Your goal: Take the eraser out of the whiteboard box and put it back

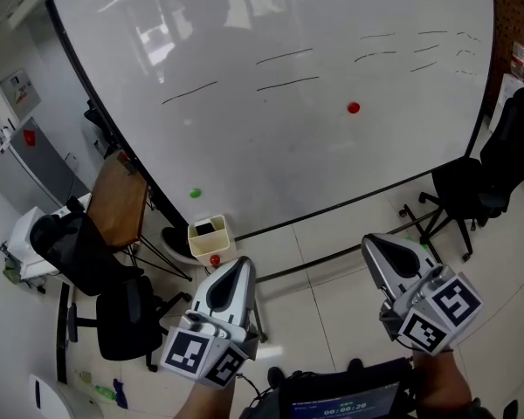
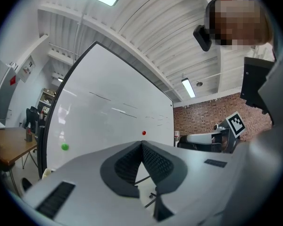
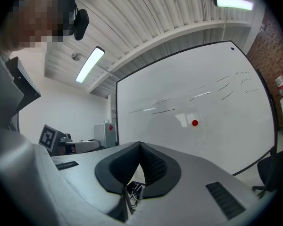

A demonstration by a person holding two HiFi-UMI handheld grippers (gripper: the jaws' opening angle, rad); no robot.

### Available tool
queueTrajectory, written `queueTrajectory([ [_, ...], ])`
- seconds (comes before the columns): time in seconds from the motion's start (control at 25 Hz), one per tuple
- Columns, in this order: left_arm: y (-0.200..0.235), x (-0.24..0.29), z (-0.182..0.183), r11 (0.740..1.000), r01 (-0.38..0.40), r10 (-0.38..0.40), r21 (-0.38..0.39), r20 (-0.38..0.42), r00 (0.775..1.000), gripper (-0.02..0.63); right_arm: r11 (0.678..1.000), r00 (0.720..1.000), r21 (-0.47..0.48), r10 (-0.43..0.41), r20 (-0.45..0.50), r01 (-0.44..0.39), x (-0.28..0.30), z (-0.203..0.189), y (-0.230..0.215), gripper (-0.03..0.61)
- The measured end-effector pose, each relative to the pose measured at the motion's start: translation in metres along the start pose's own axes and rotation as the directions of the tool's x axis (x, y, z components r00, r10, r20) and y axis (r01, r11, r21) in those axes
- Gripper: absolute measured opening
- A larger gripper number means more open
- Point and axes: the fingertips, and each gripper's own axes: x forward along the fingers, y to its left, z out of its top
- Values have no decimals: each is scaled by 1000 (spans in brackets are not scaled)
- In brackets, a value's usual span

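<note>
A small cream box (image 1: 199, 244) hangs at the lower left edge of the big whiteboard (image 1: 288, 147). A dark thing (image 1: 207, 227) shows inside it; I cannot tell whether it is the eraser. My left gripper (image 1: 237, 264) is held level just right of and below the box, apart from it, with its jaws closed tip to tip on nothing (image 2: 142, 144). My right gripper (image 1: 370, 242) is further right, also clear of the board, and is shut and empty (image 3: 140, 144).
A red magnet (image 1: 354, 107), a green magnet (image 1: 195, 194) and several pen strokes mark the board. A red knob (image 1: 214, 259) sits under the box. A wooden table (image 1: 118, 201) and black chairs (image 1: 113, 317) stand at the left, another chair (image 1: 480, 182) at the right.
</note>
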Motion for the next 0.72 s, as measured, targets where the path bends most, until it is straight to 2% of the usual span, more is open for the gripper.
queueTrajectory([
  [0.72,6,-3,-2,999,25,-25,-30,3,1000,23,999,999,-11,-47,-14,47,-7,-1,5,23],
])
